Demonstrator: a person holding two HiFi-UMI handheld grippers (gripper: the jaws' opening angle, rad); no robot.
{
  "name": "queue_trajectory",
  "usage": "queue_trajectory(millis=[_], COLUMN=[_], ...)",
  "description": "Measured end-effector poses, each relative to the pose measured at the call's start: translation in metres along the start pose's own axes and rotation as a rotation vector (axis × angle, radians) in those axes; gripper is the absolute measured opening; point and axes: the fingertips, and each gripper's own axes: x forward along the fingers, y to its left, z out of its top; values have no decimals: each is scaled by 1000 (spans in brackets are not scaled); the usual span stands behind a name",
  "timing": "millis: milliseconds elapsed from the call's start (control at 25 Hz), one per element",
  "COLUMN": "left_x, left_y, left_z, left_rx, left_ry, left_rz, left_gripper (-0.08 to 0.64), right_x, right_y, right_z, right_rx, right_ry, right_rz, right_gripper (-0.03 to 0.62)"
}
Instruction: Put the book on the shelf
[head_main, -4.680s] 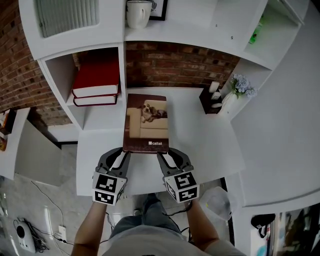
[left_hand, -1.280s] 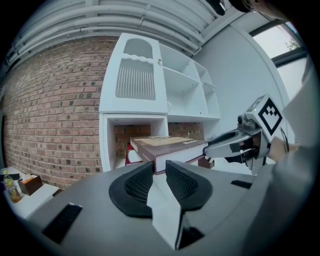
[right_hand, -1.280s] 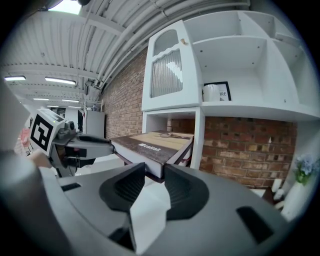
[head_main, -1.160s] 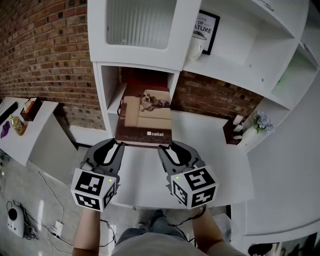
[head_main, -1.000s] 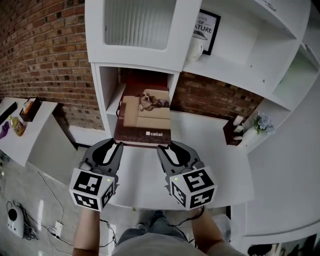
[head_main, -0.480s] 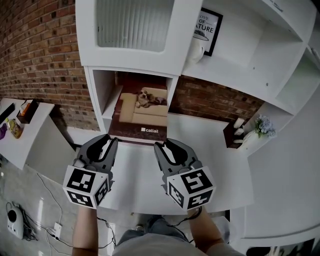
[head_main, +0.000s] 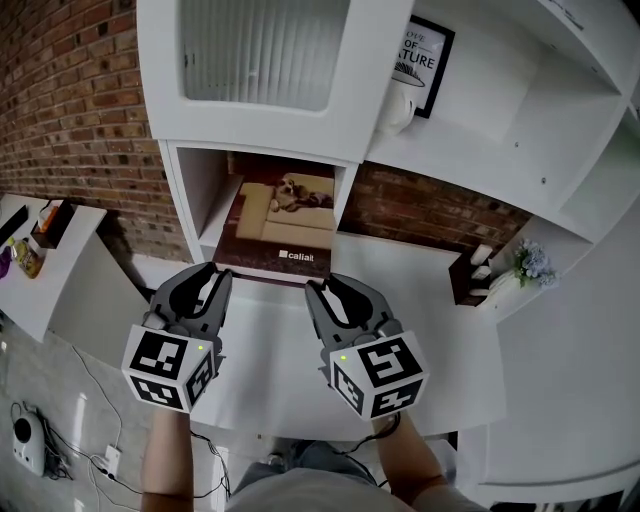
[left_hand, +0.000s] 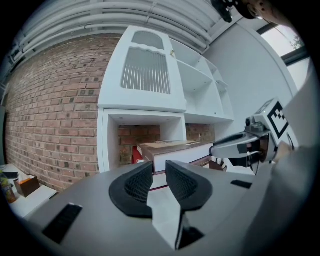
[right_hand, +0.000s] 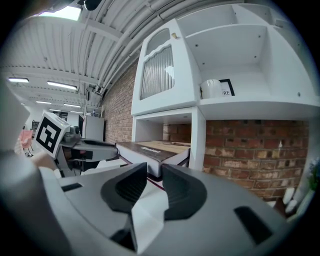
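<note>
Since the book (head_main: 285, 215) lay past the shelf's (head_main: 186, 200) front edge, I held the left tongs (head_main: 208, 283) apart and empty, the right tongs (head_main: 340, 295) closing on nothing.

Book (head_main: 285, 225): far end hidden inside shelf compartment (head_main: 185, 195), 12 o'clock.
Red vols (left_hand: 134, 155) beneath: mostly covered.
Mug (head_main: 396, 106), 1 o'clock: partly behind shelf edge.
Small items (head_main: 45, 222), 9 o'clock: too small to ID.

Book (head_main: 288, 218) now in shelf cubby (head_main: 193, 195), atop stack.
</note>
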Motion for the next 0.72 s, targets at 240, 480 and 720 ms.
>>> queue_trajectory(millis=[240,480,720], left_x=[13,23,36], left_y=[6,9,13], left_z=[2,4,6], left_rx=[-1,-4,1], left_ry=[4,11,20], left_rz=[14,32,52], left_gripper=[89,89,89], right_x=[10,18,28], right_y=[-9,-17,-26], right_z=[2,4,6], right_rx=[-4,0,4], right_ry=[-5,-13,-17], right_rz=[10,25,37], right_gripper=[102,100,98])
